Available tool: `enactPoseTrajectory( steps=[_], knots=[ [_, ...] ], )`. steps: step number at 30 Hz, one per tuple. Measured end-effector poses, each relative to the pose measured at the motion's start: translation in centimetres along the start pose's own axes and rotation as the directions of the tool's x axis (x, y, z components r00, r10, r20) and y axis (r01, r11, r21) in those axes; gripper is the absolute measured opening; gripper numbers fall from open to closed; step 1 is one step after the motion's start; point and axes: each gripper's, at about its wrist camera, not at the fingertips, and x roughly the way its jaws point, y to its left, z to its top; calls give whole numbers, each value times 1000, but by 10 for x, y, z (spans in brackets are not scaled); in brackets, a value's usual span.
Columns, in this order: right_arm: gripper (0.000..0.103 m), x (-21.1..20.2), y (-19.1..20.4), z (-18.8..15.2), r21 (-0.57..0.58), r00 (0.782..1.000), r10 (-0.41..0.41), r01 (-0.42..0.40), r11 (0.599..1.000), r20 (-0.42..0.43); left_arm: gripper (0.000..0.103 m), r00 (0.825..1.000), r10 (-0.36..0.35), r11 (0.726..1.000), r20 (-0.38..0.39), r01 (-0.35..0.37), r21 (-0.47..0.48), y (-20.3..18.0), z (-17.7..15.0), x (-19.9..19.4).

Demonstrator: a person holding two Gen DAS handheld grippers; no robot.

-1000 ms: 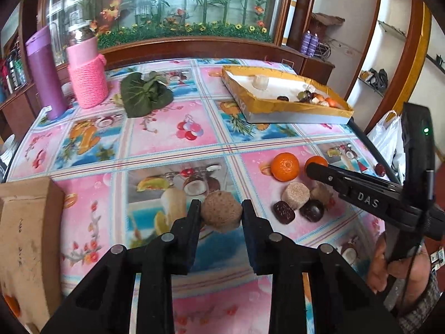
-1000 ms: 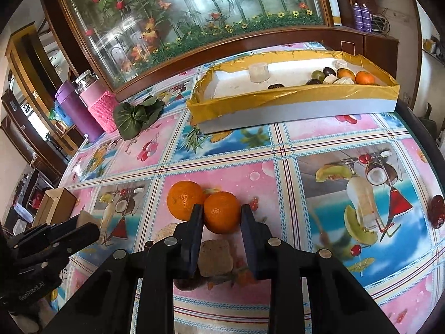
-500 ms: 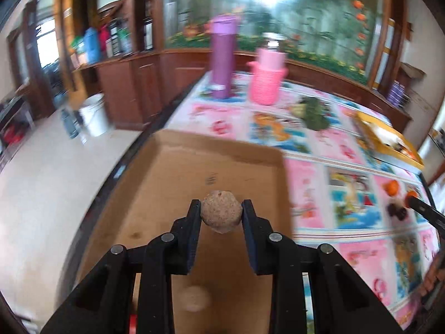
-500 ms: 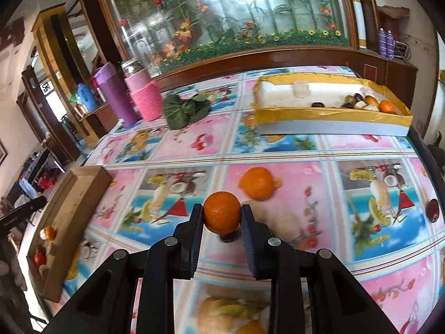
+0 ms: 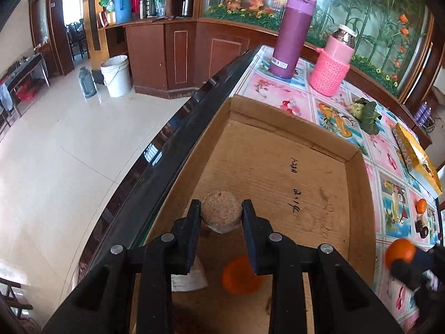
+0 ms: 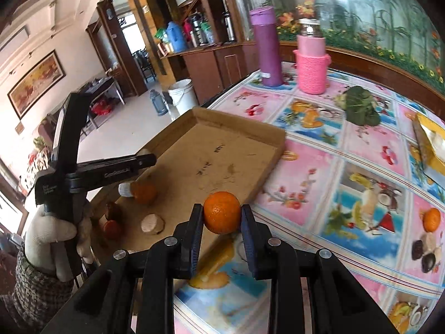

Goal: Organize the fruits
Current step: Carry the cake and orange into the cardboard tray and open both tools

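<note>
I see the table w/ a fruit-print cloth. On it: cardboard tray at the edge, purple flask, pink knit-sleeved jar, leafy greens. Loose orange far right, dark fruits just beside it.

The cardboard tray is matt, brown and scuffed. At twelve o'clock from it stands a purple flask of smooth plastic; a pink knitted sleeve looks woolly. The surface wears glossy printed oilcloth. The left gripper is matt black plastic around a rough tan ball; the orange has dimpled, shiny skin.
</note>
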Motion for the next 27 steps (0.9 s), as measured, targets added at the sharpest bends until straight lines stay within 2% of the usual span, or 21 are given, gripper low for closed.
enactPoseTrajectory(
  steps=[2,10,13,20,23,25,27],
  knots=[
    [30,20,17,2,-38,999,0,-1,999,-36,28,1000,-25,1000,-15,25,-11,3,-1,2],
    [30,80,53,-3,-106,988,-27,12,994,-150,29,997,-80,996,16,80,-31,12,-4,-9],
    [30,82,62,-3,-146,989,-63,43,988,-134,36,994,-103,992,46,106,-71,18,-6,-19],
    [32,74,69,-2,-157,993,-52,36,987,-104,48,984,-121,980,127,139,-143,30,-10,-51],
    [42,60,65,-1,-123,997,-42,33,992,-69,51,976,-164,966,145,189,-176,31,-12,-63],
    [57,46,59,-1,-80,999,-34,31,996,-35,53,972,-174,964,156,201,-175,27,-13,-70],
    [59,31,50,-3,-23,1000,-23,23,999,1,58,970,-178,967,165,204,-156,19,-14,-77]
  ],
)
